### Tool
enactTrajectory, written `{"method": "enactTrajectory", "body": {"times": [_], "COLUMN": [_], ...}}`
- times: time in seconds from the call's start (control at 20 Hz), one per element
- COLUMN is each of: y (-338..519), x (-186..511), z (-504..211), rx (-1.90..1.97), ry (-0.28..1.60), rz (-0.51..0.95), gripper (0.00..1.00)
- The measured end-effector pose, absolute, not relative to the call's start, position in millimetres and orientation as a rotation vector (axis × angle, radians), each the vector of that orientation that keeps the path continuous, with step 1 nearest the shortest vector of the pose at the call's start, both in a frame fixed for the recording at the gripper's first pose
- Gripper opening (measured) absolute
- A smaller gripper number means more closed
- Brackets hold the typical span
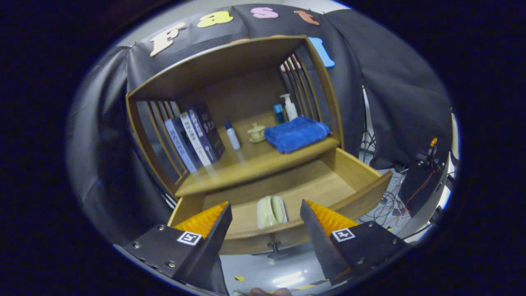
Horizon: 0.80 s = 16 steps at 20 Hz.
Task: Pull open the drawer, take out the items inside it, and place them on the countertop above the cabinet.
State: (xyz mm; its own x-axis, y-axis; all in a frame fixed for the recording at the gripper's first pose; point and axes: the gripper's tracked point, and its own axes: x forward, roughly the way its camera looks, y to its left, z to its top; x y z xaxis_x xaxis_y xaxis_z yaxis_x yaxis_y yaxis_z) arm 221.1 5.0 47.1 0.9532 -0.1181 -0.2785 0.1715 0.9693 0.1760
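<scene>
The wooden cabinet's drawer [361,197] is pulled out below the countertop [246,164]. Inside it, near the front wall, lies a pale green item on a white dish [271,211]. My gripper [266,213] hovers above the drawer's front, open, with the dish showing between the two fingers and below them. Nothing is held. The drawer's knob [274,246] sticks out of the front panel just under the dish.
On the countertop stand several books [196,137], a small white bottle [232,136], a lidded cup [257,132], a folded blue towel [296,133] and a pump bottle [289,107]. Slatted side walls enclose the shelf. Cables and equipment [423,176] sit to the right.
</scene>
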Motion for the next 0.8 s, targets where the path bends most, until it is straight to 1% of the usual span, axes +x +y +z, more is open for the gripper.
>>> {"method": "enactTrajectory", "body": {"times": [0.1, 0.2, 0.35, 0.8], "y": [2.2, -5.7, 0.0, 10.4], "x": [235.5, 248.0, 272.6, 348.6], "z": [62.9, 62.7, 59.4, 11.1], "rx": [0.167, 0.129, 0.110, -0.020], "ry": [0.244, 0.266, 0.303, 0.462], "rz": [-0.161, -0.183, -0.172, -0.162], "gripper": [0.99, 0.99, 0.99, 0.99]}}
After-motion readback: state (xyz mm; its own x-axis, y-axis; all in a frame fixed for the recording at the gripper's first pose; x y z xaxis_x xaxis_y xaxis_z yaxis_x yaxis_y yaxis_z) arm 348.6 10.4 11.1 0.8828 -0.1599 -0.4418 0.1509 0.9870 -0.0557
